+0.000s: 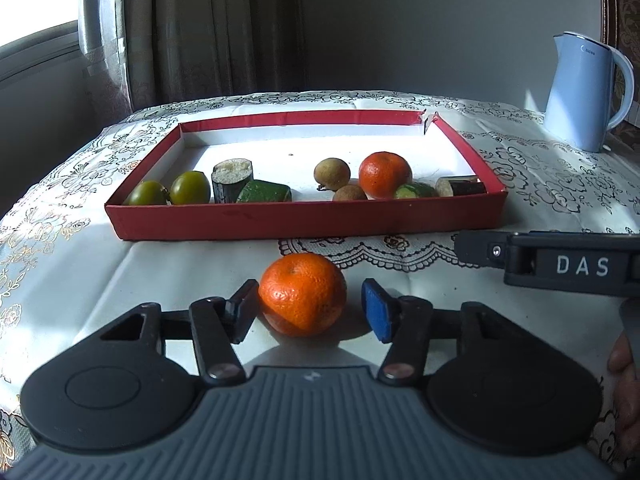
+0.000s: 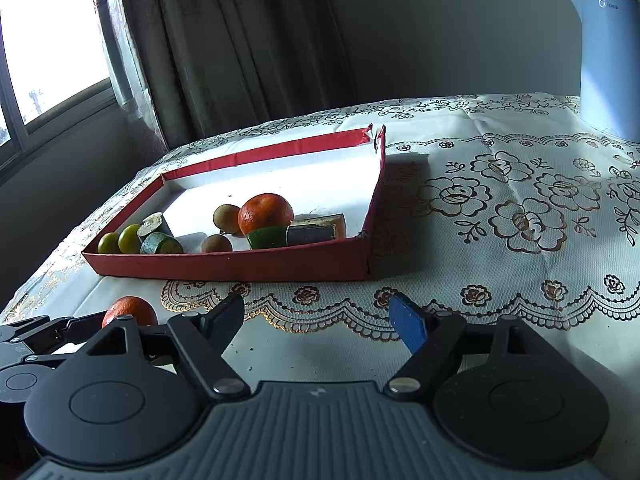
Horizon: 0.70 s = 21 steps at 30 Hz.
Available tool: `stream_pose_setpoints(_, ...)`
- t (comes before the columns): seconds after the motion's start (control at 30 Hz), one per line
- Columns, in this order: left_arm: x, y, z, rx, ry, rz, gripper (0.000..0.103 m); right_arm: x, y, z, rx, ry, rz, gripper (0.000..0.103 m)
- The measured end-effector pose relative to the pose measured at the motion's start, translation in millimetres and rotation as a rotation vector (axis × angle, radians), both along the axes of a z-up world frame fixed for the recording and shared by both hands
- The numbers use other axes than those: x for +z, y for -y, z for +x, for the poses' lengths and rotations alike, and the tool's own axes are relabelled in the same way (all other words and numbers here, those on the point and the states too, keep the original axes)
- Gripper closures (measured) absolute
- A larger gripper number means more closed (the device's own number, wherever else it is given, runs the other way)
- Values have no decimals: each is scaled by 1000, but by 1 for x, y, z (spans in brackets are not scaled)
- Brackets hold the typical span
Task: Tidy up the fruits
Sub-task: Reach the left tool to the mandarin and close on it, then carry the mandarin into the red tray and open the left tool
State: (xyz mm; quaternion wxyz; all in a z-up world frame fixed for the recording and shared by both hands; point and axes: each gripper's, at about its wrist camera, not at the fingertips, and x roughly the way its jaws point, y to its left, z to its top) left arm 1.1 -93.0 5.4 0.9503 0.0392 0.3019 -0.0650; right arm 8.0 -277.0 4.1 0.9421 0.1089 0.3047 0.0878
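Here, a red tray (image 1: pixel 304 220) is seen on a patterned tablecloth (image 2: pixel 500 208), with a blue kettle (image 1: pixel 580 92) well behind it, its top cut off in the right view. Inside the tray, an orange (image 1: pixel 385 175) partly hides smaller pieces. Before the tray, a second orange (image 1: pixel 302 294) lies between the left gripper's (image 1: pixel 312 312) spread fingers, ungripped. The right gripper (image 2: pixel 320 322) is held wide, empty.

left gripper (image 1: pixel 310 314) jaws spread around a loose orange (image 1: pixel 302 294) on the worktop (image 1: pixel 160 272), before the red tray (image 1: pixel 304 222).
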Motion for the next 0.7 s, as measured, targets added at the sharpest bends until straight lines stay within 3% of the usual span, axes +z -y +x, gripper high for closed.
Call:
stream_pose_setpoints(0.07,0,1,-1,-5,5,8,53,0,0,0,0,0,2,23)
stream_pose_setpoints(0.13,0,0,-1,-19,2,-12,63,0,1,0,-1,0,7,23)
stream_pose_setpoints(0.7,8,-17,-4,7,17,-34,63,1,1,0,-1,0,8,23)
